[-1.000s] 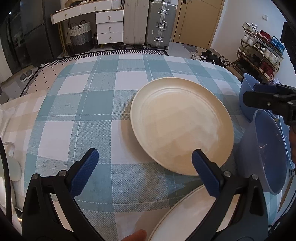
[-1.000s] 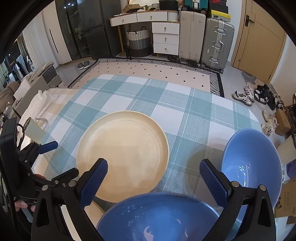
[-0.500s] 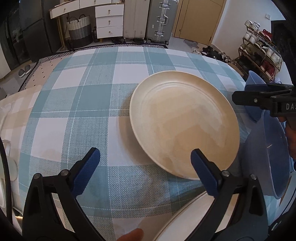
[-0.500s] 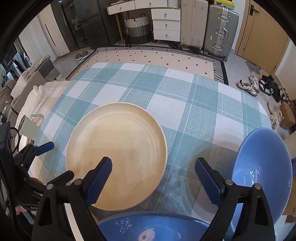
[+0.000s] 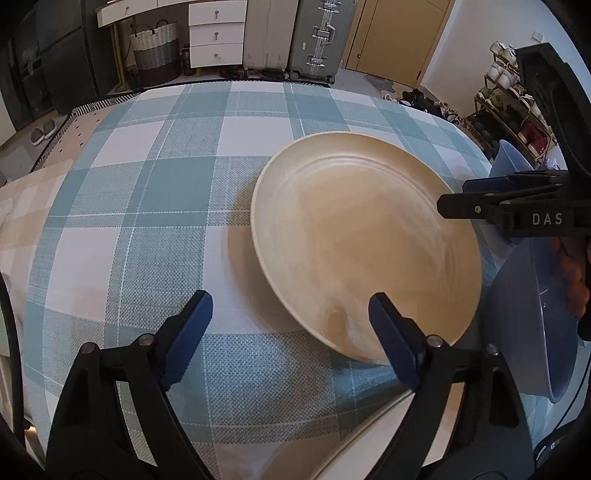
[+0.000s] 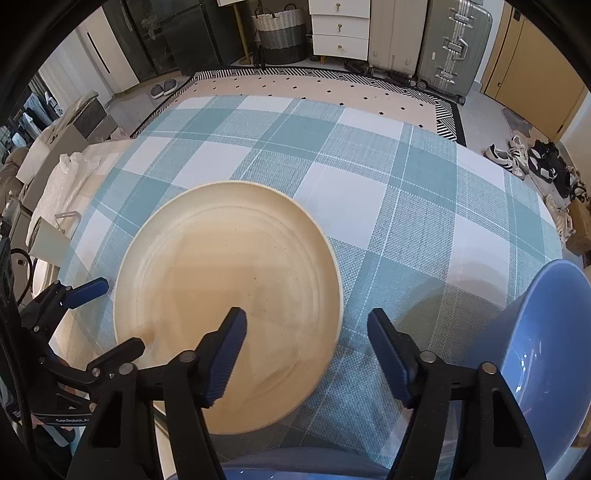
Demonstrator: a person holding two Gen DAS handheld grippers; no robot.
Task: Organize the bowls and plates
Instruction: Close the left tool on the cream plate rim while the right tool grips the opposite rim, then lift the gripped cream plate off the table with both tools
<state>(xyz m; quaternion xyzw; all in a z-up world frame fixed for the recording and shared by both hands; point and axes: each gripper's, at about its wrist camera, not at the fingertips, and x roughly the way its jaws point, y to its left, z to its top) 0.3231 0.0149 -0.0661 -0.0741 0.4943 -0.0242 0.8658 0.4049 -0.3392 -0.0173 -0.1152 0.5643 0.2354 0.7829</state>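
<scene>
Nearest the left gripper (image 5: 286, 314), its jaws stood wide apart and held nothing, one blue pad over bare cloth and the other above the near rim of the cream plate (image 5: 354, 236), which looked like a line-up for taking that edge. A second pale plate (image 5: 364, 441) showed only as a rim at the bottom of the left view, probably the place to stack. The right gripper (image 6: 306, 354) was likewise spread wide and empty, its left pad over the same plate, its right over the checked tabletop (image 6: 369, 192). One blue bowl (image 6: 546, 343) sat just right of it, another bowl (image 6: 295, 467) right beneath it. Farther off stood suitcases (image 6: 428, 40) and a basket (image 6: 279, 31)
</scene>
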